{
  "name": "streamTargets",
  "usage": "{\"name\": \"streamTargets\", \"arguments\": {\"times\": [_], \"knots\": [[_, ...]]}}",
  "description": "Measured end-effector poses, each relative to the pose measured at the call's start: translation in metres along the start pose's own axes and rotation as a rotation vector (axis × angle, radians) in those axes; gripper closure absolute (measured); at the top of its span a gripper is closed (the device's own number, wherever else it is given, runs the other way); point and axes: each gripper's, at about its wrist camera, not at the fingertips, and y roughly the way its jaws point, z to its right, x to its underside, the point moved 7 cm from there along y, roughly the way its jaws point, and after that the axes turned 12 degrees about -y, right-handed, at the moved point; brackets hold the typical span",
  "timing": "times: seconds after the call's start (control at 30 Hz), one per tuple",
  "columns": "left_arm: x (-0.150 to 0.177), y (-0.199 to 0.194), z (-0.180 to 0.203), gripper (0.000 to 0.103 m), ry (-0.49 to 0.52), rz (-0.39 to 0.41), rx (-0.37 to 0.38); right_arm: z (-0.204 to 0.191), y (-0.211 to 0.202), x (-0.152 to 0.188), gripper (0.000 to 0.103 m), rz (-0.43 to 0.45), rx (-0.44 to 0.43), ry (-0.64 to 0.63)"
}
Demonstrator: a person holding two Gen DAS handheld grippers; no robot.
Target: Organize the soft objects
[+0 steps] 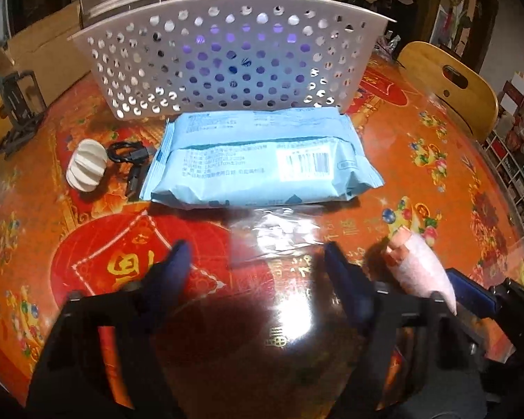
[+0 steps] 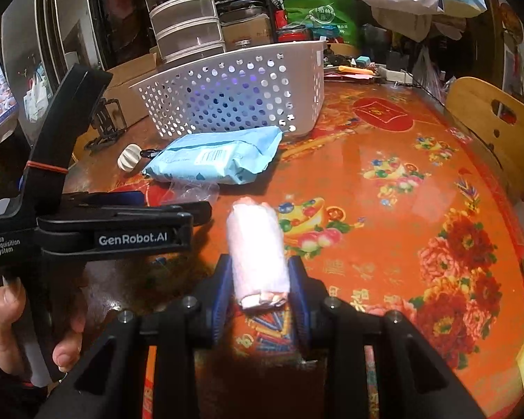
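Observation:
My right gripper (image 2: 260, 279) is shut on a rolled pink-and-white cloth (image 2: 256, 248) and holds it above the table; the roll also shows at the right of the left wrist view (image 1: 419, 265). My left gripper (image 1: 255, 262) is open and empty, low over the table in front of a light blue soft pack (image 1: 258, 160). The pack (image 2: 216, 159) lies flat before a white perforated basket (image 1: 227, 59), which also shows in the right wrist view (image 2: 237, 94). A crumpled clear plastic wrap (image 1: 279, 230) lies just before the left fingertips.
A white ribbed round object (image 1: 85, 166) and a black cable (image 1: 129, 160) lie left of the pack. The round table (image 2: 401, 209) has a red-orange patterned glossy cover. A wooden chair back (image 1: 450, 83) stands at the right. Cardboard boxes and stacked drawers (image 2: 185, 17) stand behind.

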Motion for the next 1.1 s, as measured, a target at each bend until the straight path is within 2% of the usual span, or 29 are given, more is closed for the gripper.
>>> {"name": "streamTargets", "arguments": {"times": [0.03,0.3,0.53,1.1], "knots": [[0.000,-0.002,0.002,0.052,0.006,0.007,0.012,0.000,0.000,0.000,0.072,0.000,-0.001,0.001],[0.004,-0.018,-0.010,0.054,-0.017,0.037,0.055,-0.001,0.000,0.000,0.072,0.003,0.005,-0.012],[0.006,-0.029,-0.022,0.054,-0.022,0.064,0.054,-0.008,-0.005,-0.005,0.072,0.023,0.012,-0.035],[-0.004,-0.069,-0.051,0.054,-0.043,0.159,0.051,-0.030,-0.016,-0.039,0.073,0.077,0.012,-0.115]]}}
